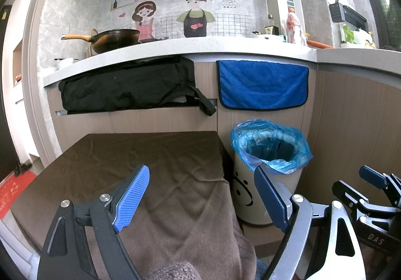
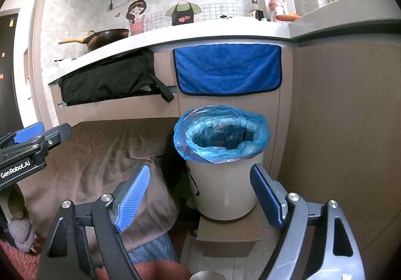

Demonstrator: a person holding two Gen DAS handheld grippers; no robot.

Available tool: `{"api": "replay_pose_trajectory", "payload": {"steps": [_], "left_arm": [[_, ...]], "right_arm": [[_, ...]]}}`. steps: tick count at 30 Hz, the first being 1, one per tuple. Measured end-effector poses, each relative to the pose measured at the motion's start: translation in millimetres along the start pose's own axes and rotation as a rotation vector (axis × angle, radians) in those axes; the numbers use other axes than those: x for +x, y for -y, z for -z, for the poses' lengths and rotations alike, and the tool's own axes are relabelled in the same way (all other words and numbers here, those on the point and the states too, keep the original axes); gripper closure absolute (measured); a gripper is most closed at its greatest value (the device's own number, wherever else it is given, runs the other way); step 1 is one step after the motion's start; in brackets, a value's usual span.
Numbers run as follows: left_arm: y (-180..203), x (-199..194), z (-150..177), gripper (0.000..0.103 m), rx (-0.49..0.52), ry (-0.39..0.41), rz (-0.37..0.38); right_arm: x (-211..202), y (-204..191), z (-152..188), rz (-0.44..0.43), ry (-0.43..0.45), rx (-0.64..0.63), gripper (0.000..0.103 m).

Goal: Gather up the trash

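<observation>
A white trash bin (image 1: 263, 194) (image 2: 225, 189) lined with a blue plastic bag (image 1: 272, 148) (image 2: 221, 134) stands on a low wooden block beside the cabinet. My left gripper (image 1: 200, 194) is open over the brown cloth, with nothing between its blue pads. My right gripper (image 2: 200, 192) is open too, its jaws framing the bin's lower body without touching it. The right gripper (image 1: 376, 189) shows at the edge of the left wrist view, and the left gripper (image 2: 30, 139) at the left of the right wrist view. No loose trash is visible.
A low table under a brown cloth (image 1: 150, 167) (image 2: 105, 154) sits left of the bin. Wooden cabinet fronts (image 2: 338, 129) rise behind and to the right, with a blue towel (image 1: 263, 84) and a black bag (image 1: 130, 86) hanging. A wok (image 1: 112, 39) and bottles (image 1: 294, 26) sit on the counter.
</observation>
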State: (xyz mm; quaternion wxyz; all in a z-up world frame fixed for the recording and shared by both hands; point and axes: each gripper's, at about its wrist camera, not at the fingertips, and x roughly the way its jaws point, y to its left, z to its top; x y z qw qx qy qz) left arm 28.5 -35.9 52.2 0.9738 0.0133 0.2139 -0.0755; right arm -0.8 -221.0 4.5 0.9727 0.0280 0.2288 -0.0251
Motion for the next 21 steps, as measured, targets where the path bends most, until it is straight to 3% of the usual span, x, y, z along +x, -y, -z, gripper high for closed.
{"api": "replay_pose_trajectory", "payload": {"steps": [21], "left_arm": [[3.1,0.8,-1.7,0.017,-0.001,0.005,-0.003]], "right_arm": [[-2.4,-1.4,-4.1,0.007,0.005,-0.002,0.023]]}}
